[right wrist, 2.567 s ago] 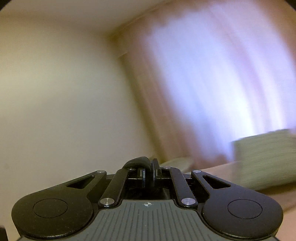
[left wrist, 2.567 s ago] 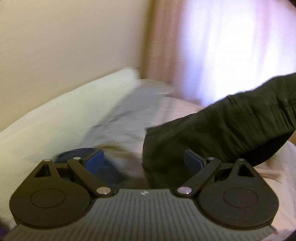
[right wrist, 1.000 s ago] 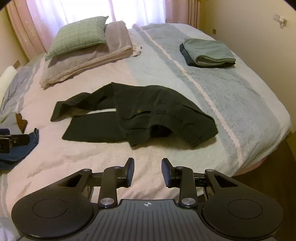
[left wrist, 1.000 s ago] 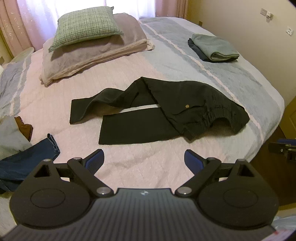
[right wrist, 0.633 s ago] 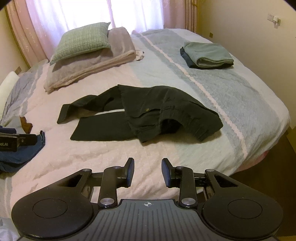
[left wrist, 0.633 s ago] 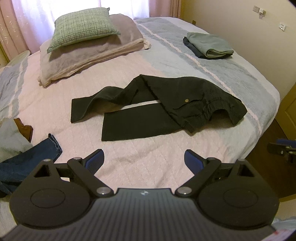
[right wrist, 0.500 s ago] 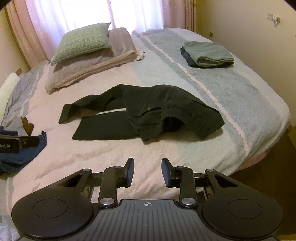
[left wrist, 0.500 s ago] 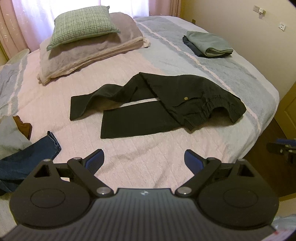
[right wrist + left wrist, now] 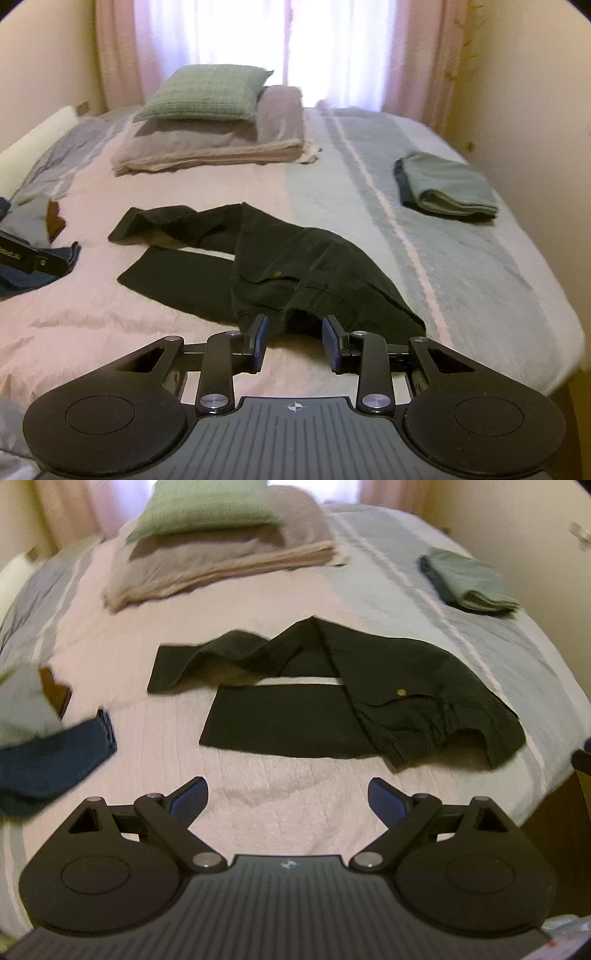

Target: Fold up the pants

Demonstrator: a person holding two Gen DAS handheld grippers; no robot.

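Observation:
Black pants [image 9: 332,701] lie crumpled on the bed, legs spread to the left and the elastic waistband bunched at the right. In the right wrist view the same pants [image 9: 288,266] lie just ahead, their waistband opening right beyond the fingertips. My left gripper [image 9: 288,799] hovers wide open over bare bedspread, a little short of the nearer leg. My right gripper [image 9: 294,339] is partly open with nothing between its pads, close to the waistband.
A green pillow [image 9: 207,92] rests on folded grey bedding [image 9: 221,144] at the head of the bed. Folded green and dark clothes [image 9: 443,188] sit at the right. Blue jeans [image 9: 48,760] and other garments lie at the left. The bed's edge [image 9: 554,369] drops off at the right.
Both grippers have dropped closer to the bed and the pants. The right gripper has rolled and now sits right at the waistband. The pants have not moved.

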